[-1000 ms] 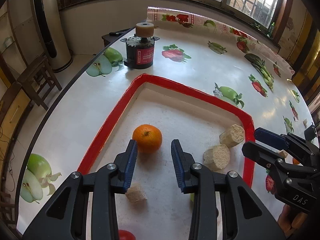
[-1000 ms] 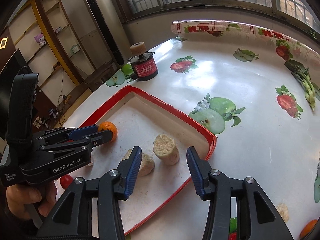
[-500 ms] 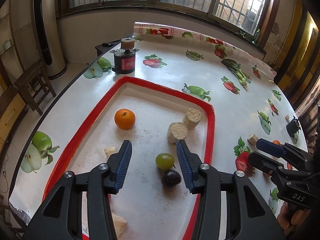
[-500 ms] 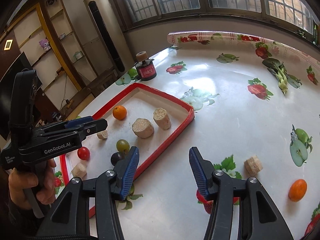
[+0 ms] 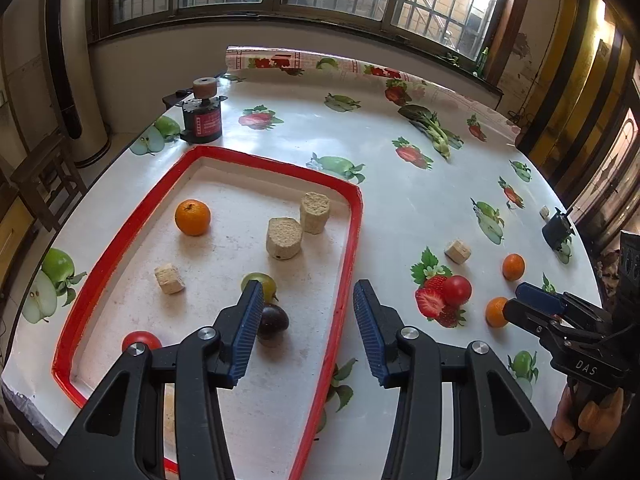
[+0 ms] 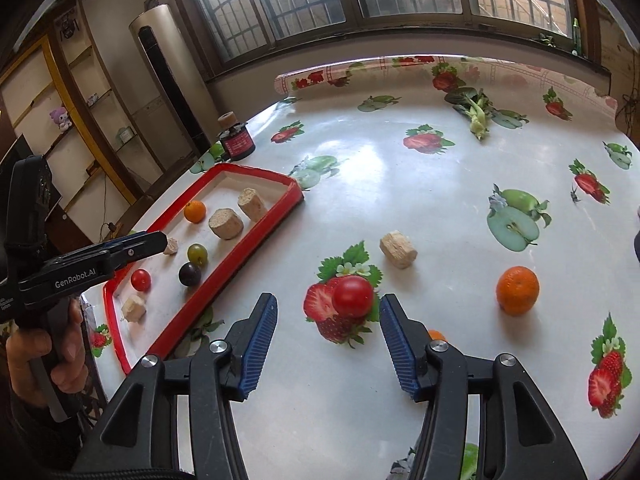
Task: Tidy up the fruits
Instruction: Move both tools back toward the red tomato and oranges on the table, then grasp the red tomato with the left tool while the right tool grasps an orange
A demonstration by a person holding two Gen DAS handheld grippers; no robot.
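A red-rimmed tray (image 5: 352,216) (image 6: 256,236) holds an orange (image 5: 192,217), a green grape (image 5: 266,282), a dark plum (image 5: 274,319), a red tomato (image 5: 138,339) and several cork-like blocks (image 5: 284,237). On the tablecloth lie a red tomato (image 6: 353,296) (image 5: 456,290), two oranges (image 6: 517,290) (image 5: 496,312) and a loose block (image 6: 398,249). My left gripper (image 5: 308,328) is open and empty above the tray's right rim. My right gripper (image 6: 326,344) is open and empty, just short of the loose tomato.
A black and red motor-like cylinder (image 5: 202,116) stands behind the tray at the table's far left. A small black object (image 5: 557,229) sits near the right edge. A small orange (image 6: 436,335) peeks out beside my right finger. Table edges fall away left and right.
Both grippers have pulled back and swung right. The left one has left the orange in the tray. The right one has moved from over the tray to the loose tomato on the cloth.
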